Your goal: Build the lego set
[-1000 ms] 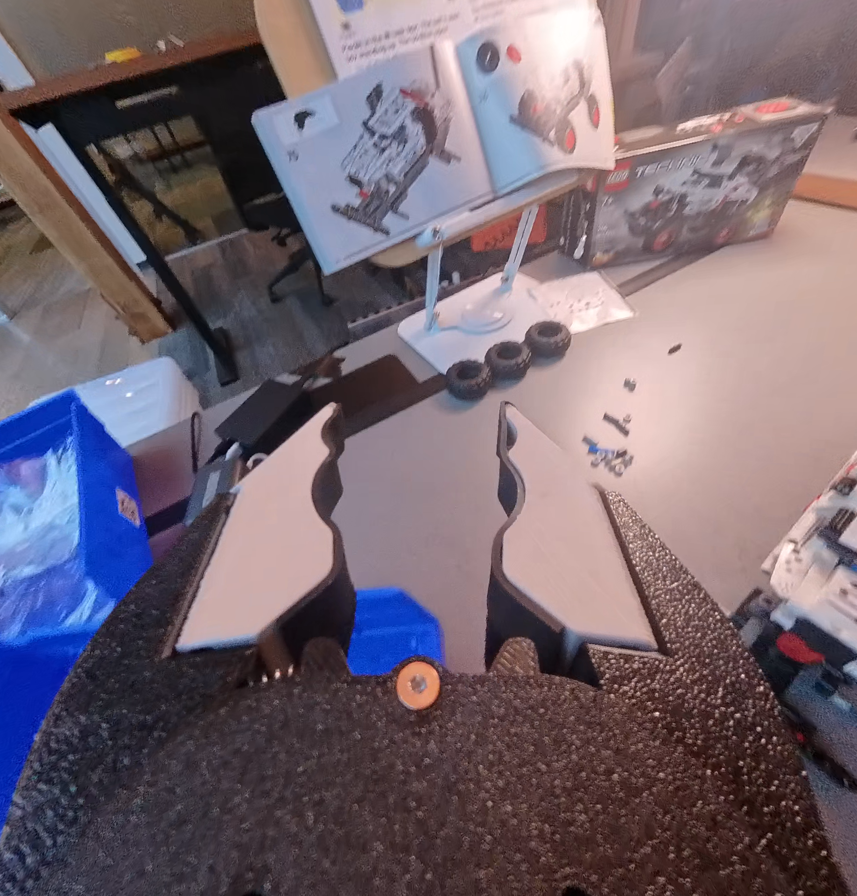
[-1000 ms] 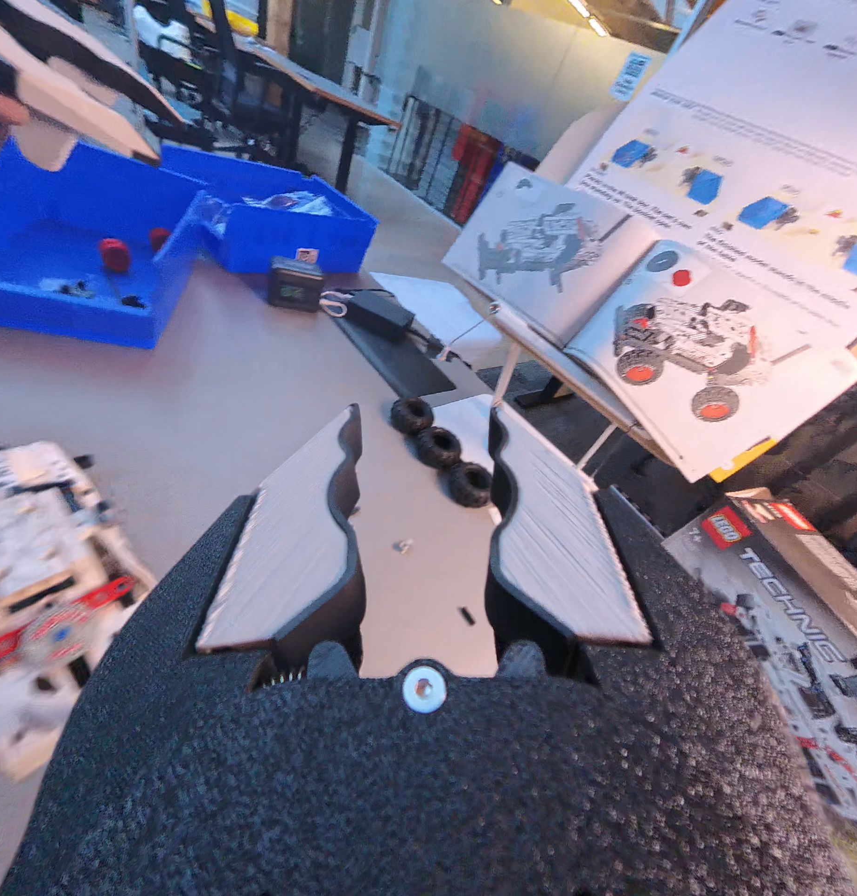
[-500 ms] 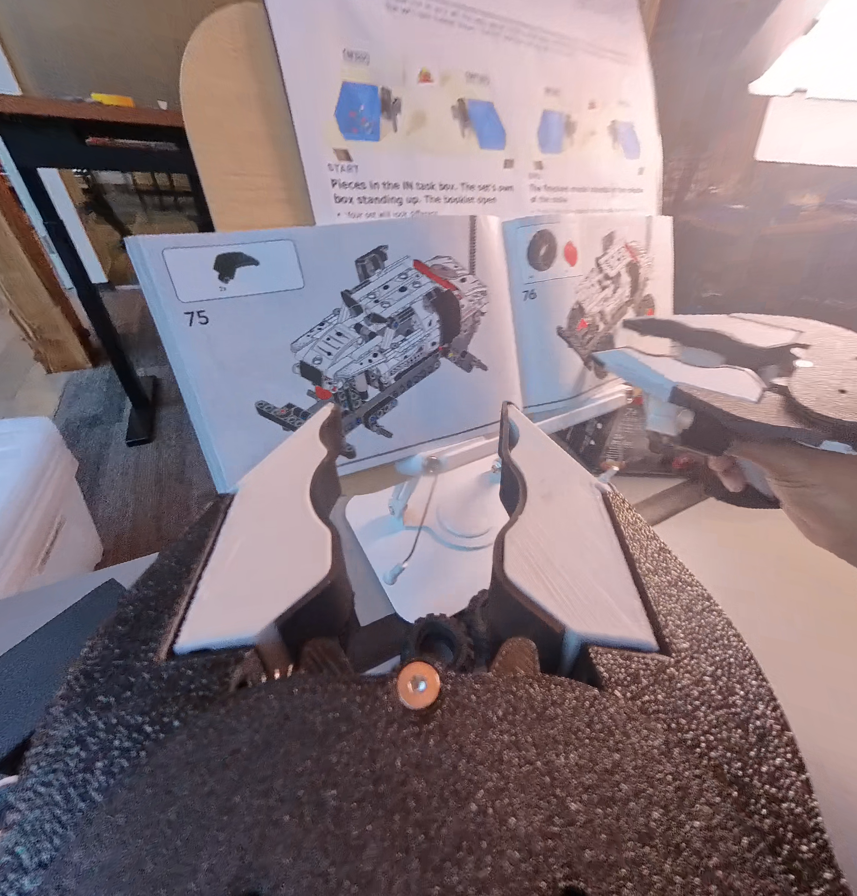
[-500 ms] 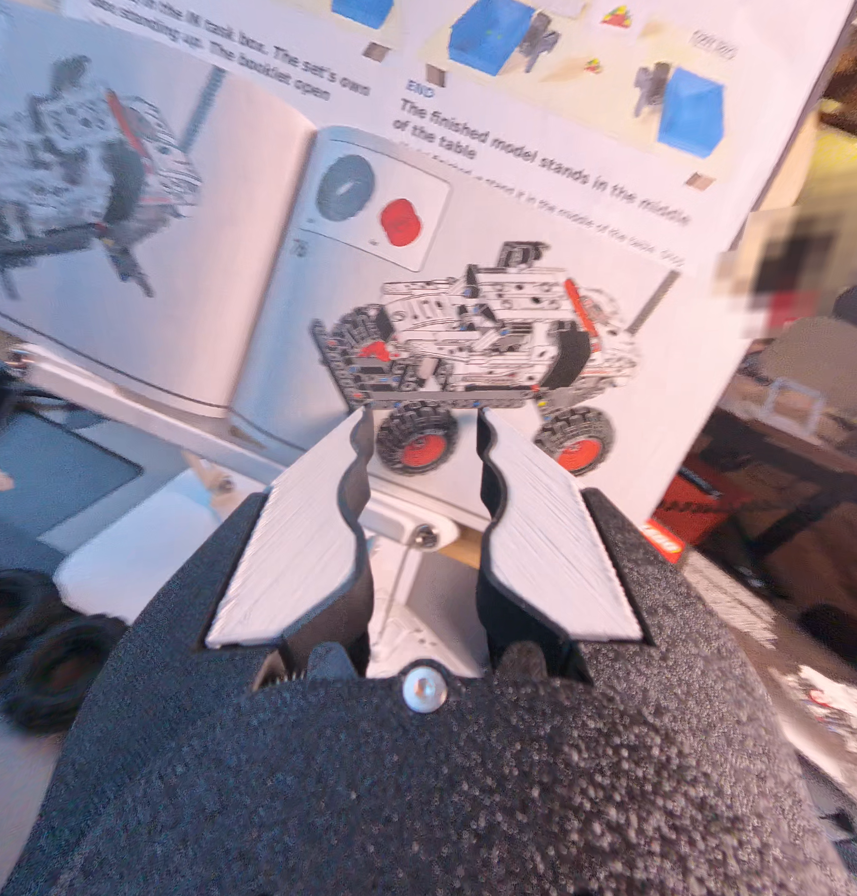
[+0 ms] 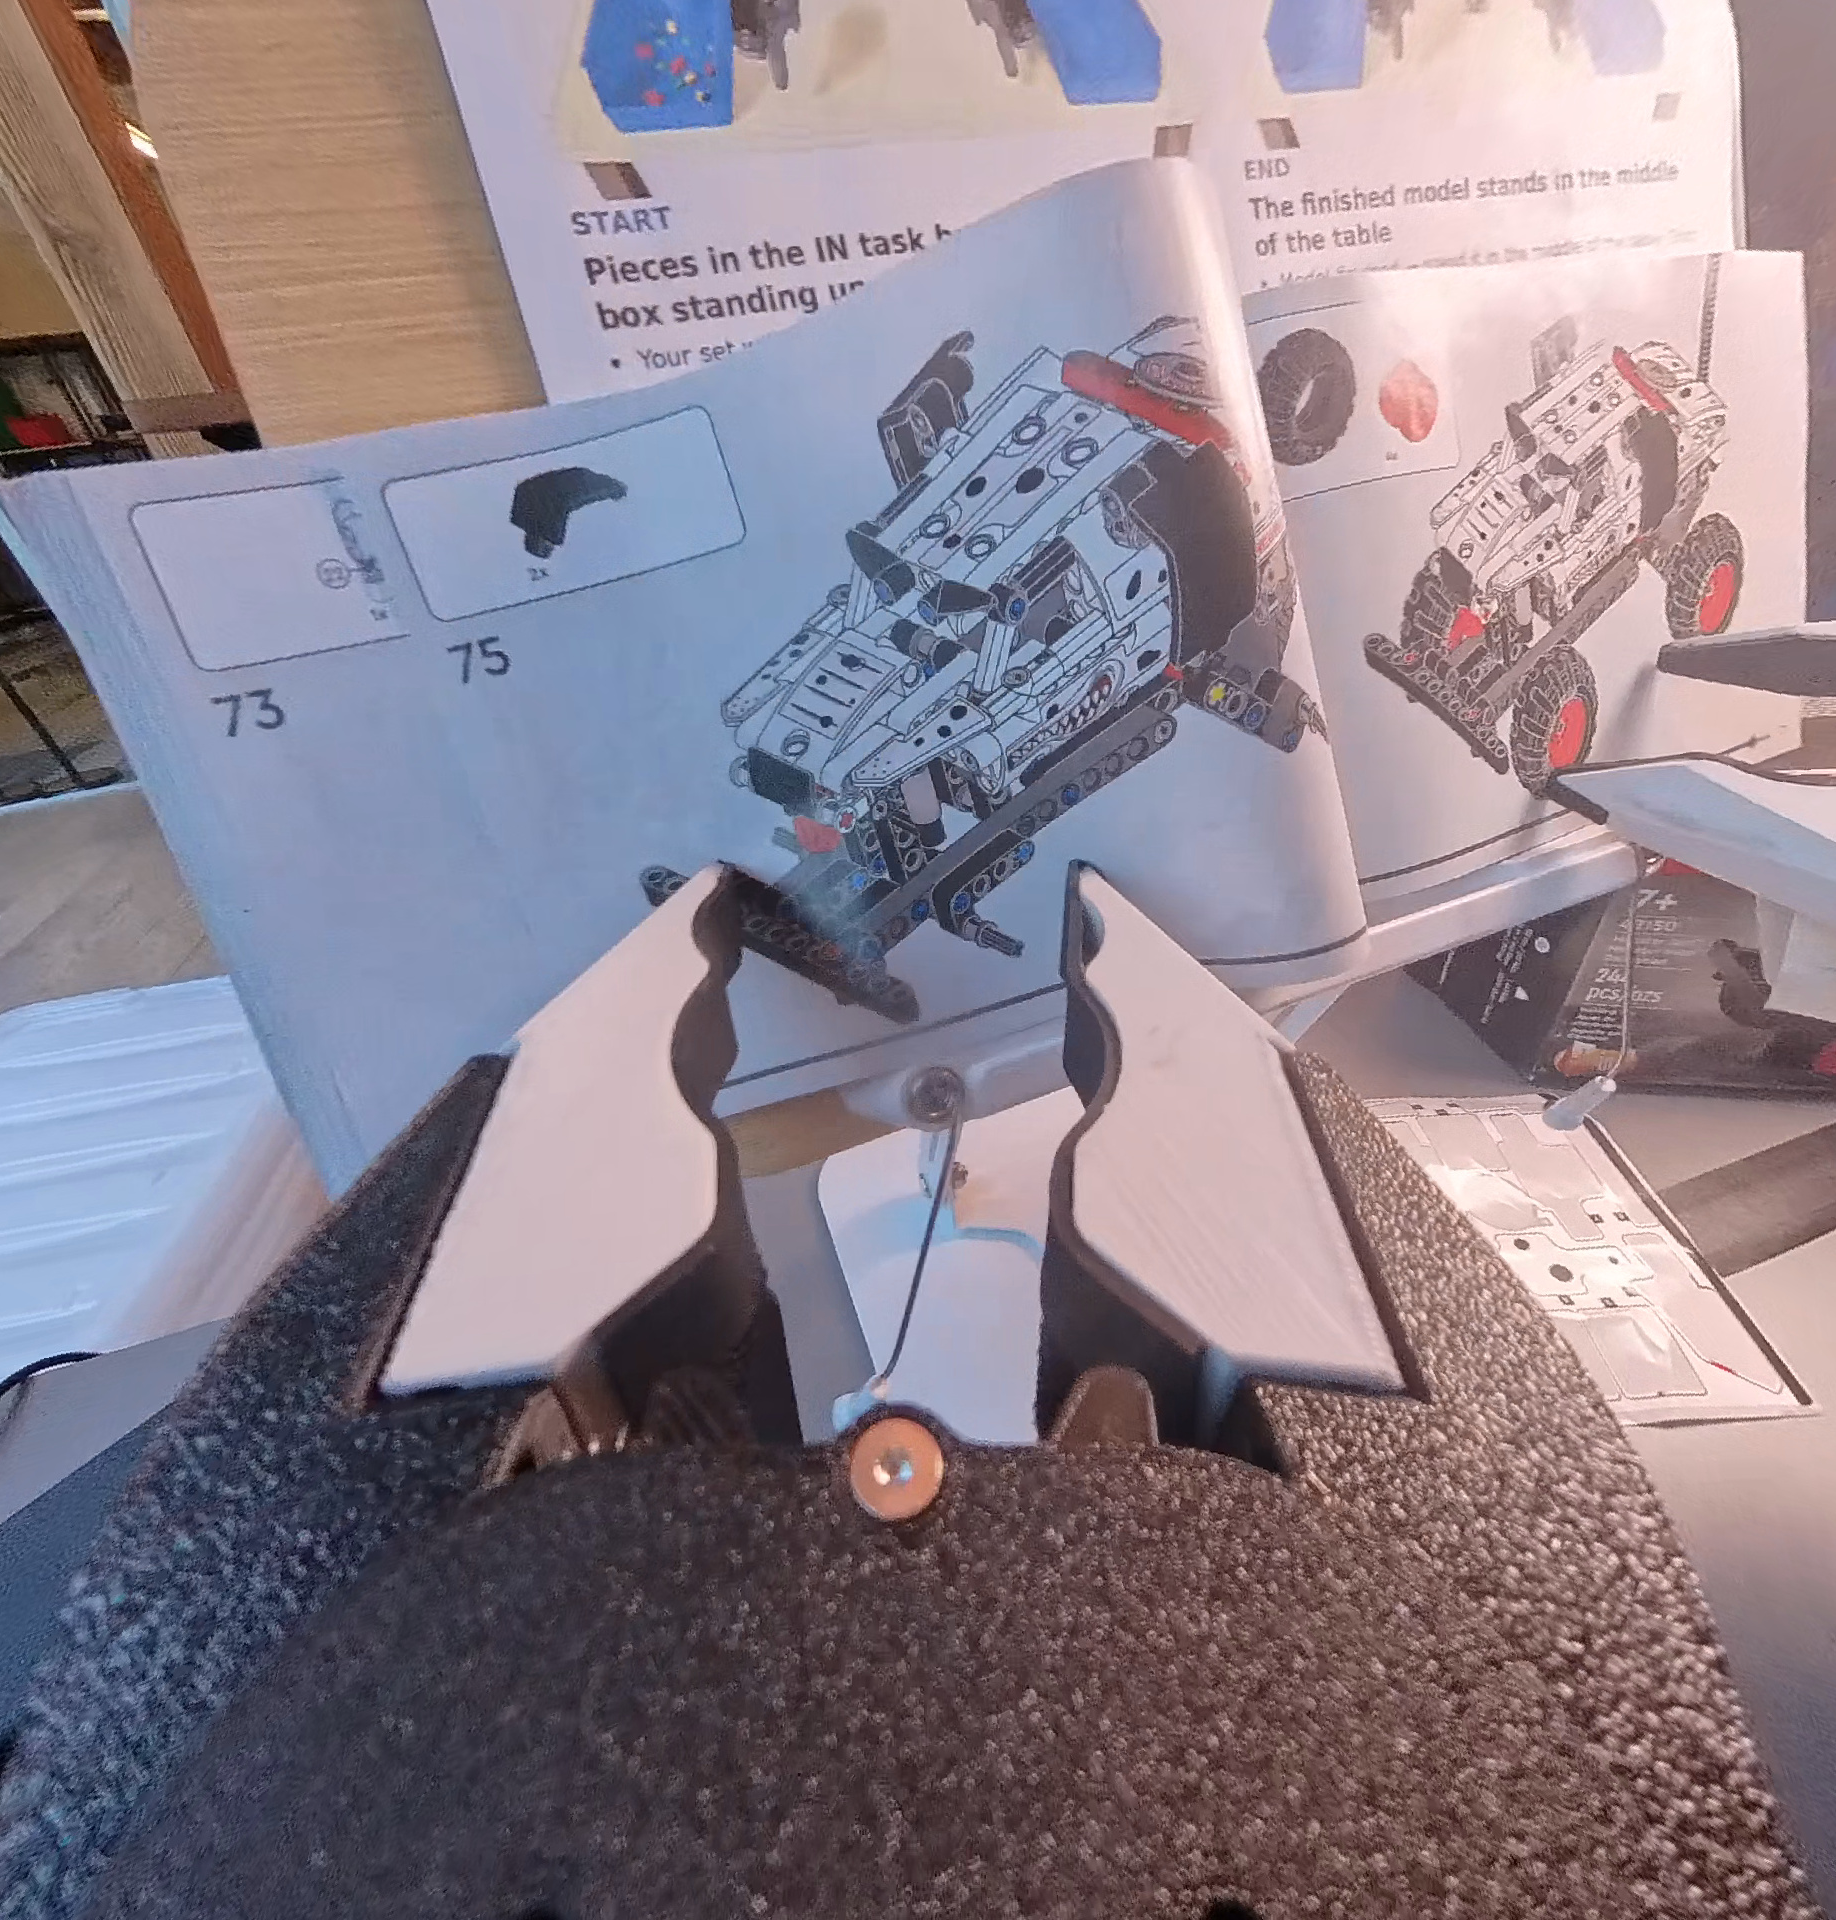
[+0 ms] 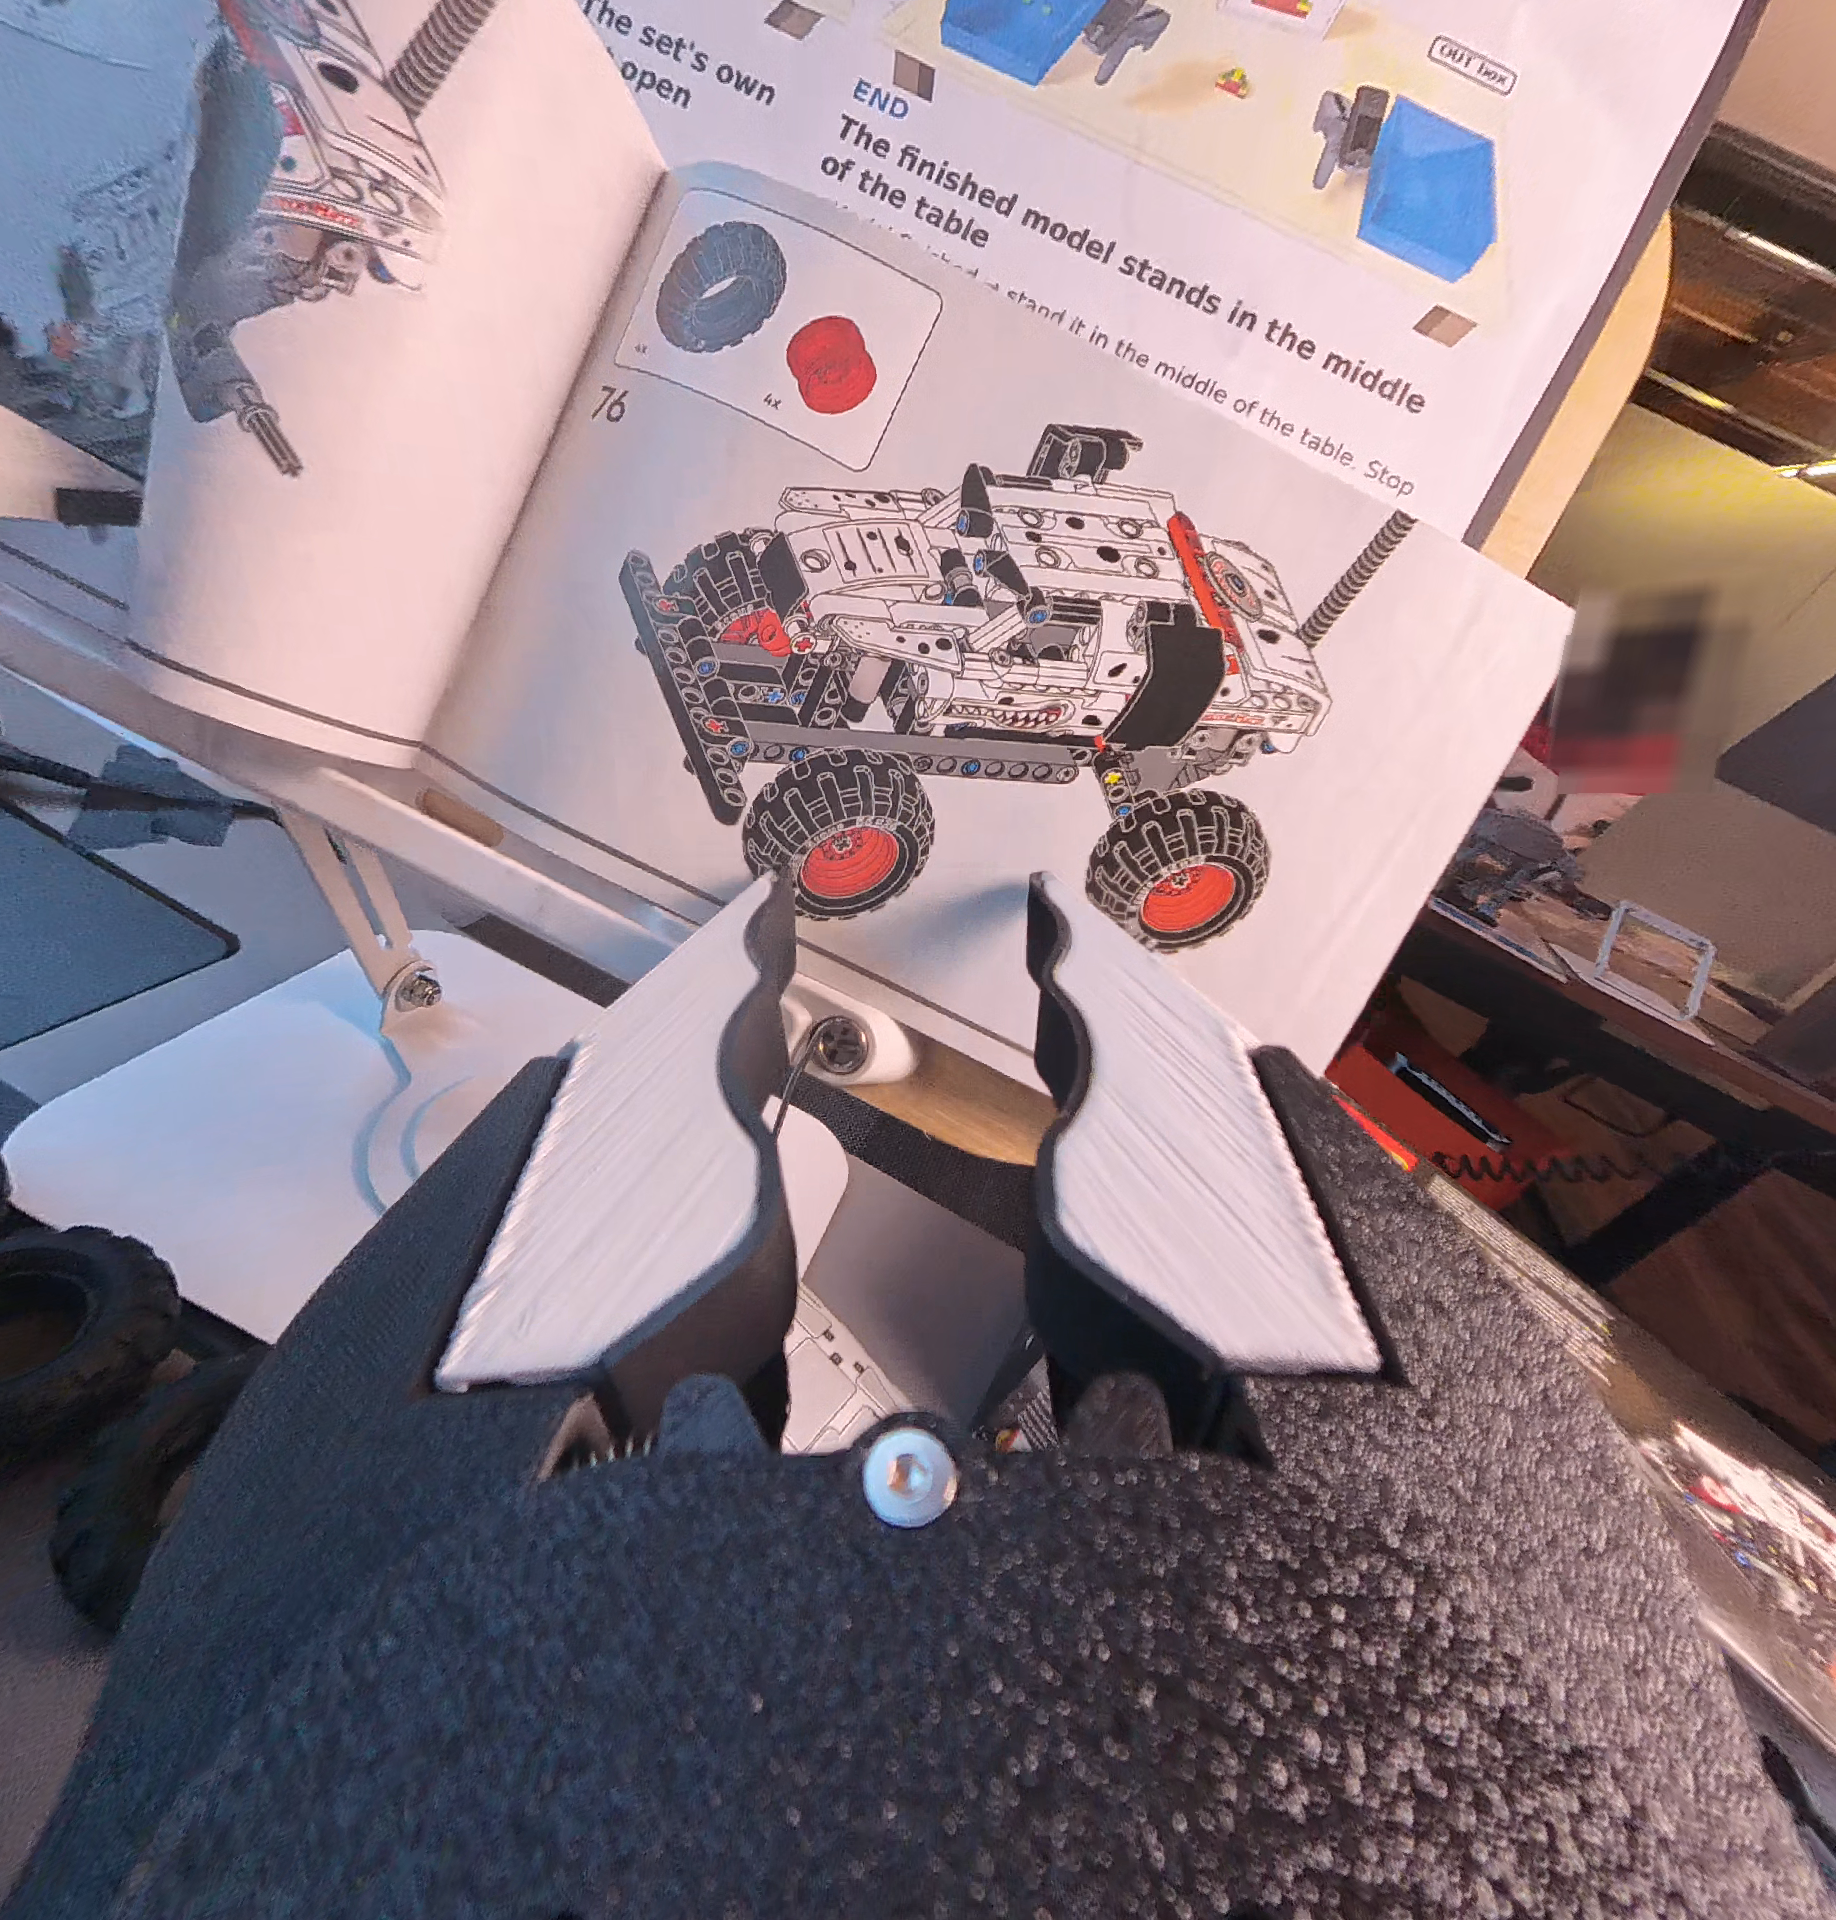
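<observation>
Left gripper [image 5: 893, 883], right gripper [image 6: 903, 894]: fingers parted, empty, both facing open instruction booklet [image 5: 602, 790] on white stand [image 6: 207, 1132], frame centre. Step in hand, judged: consulting wheel-fitting page. Next move calls for picking black tyres [image 6: 41, 1340], lower left of right wrist view, partly cut off. Set box [image 5: 1579, 997] at right edge. Part-built model, red hubs out of view. Left page curled, blurred.

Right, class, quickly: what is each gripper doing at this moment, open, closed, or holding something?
Left gripper: open, holding nothing, in front of the instruction booklet.
Right gripper: open, holding nothing.
</observation>
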{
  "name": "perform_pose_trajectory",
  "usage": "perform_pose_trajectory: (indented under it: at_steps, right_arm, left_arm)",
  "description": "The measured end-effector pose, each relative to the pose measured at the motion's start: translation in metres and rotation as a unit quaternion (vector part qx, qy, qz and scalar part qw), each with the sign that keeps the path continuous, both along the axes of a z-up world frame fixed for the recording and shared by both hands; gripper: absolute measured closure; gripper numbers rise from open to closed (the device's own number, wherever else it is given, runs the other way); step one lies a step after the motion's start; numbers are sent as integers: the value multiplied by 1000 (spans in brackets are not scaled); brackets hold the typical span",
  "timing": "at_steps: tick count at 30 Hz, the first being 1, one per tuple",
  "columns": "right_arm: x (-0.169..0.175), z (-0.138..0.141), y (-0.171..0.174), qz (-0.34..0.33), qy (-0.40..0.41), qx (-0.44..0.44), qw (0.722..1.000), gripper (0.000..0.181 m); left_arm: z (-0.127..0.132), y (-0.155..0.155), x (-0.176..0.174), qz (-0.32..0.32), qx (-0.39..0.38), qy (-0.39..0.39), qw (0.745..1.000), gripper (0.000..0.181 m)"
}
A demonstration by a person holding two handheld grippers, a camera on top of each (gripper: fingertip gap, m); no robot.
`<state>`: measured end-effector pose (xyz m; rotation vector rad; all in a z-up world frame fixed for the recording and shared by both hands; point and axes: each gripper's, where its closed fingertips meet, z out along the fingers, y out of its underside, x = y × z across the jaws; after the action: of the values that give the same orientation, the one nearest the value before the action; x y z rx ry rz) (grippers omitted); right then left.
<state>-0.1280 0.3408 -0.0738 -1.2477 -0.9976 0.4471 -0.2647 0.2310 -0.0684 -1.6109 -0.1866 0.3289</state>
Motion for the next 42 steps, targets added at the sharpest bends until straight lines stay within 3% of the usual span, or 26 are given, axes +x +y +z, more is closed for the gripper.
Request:
perform_pose_trajectory:
  at_steps: [6, 8, 14, 17, 18, 19, 20, 22, 25, 28, 30, 33, 38, 40, 42]
  right_arm:
    - [3, 13, -28, 64, 31, -21, 997, 138]
    - [-1, 19, -43, 95, 40, -31, 994, 137]
    - [-24, 16, -76, 164, 31, -77, 983, 125]
    - [-38, 24, -72, 171, 74, -143, 972, 123]
    - [-42, 25, -66, 165, 81, -165, 969, 128]
    - [-43, 24, -57, 150, 80, -172, 970, 145]
    - [-44, 23, -48, 136, 76, -169, 973, 164]
    - [-42, 23, -40, 134, 81, -167, 973, 179]
    - [-38, 19, -35, 139, 87, -181, 970, 180]
    - [-36, 17, -31, 147, 99, -199, 964, 180]
    - [-36, 17, -30, 150, 99, -202, 963, 180]
    - [-35, 17, -29, 155, 93, -202, 962, 179]
    - [-16, 24, -11, 111, 106, -191, 970, 161]
    - [1, 36, -7, 102, 137, -188, 967, 147]
    - [20, 58, -22, 145, 187, -185, 954, 138]
  left_arm:
    - [5, 15, 34, -71, 3, 0, 997, 172]
    - [7, 21, 44, -89, 0, 6, 996, 181]
    - [4, 38, 67, -150, -12, -16, 989, 179]
    - [-4, 42, 85, -196, -28, -15, 980, 175]
    - [-5, 40, 91, -209, -30, -11, 977, 174]
    - [-4, 37, 91, -211, -27, -8, 977, 172]
    - [0, 31, 87, -200, -17, -3, 980, 170]
    - [14, 16, 69, -162, 17, -5, 987, 166]
    - [26, 1, 41, -134, 51, -63, 988, 147]
    - [24, 5, 40, -180, 44, -143, 972, 122]
    - [20, 12, 47, -203, 29, -158, 966, 120]
    - [14, 21, 56, -223, 10, -152, 963, 128]
    - [13, 26, 83, -271, -4, -155, 950, 181]
    - [21, 25, 98, -292, 2, -145, 945, 181]
    - [27, 24, 114, -310, -3, -118, 943, 181]
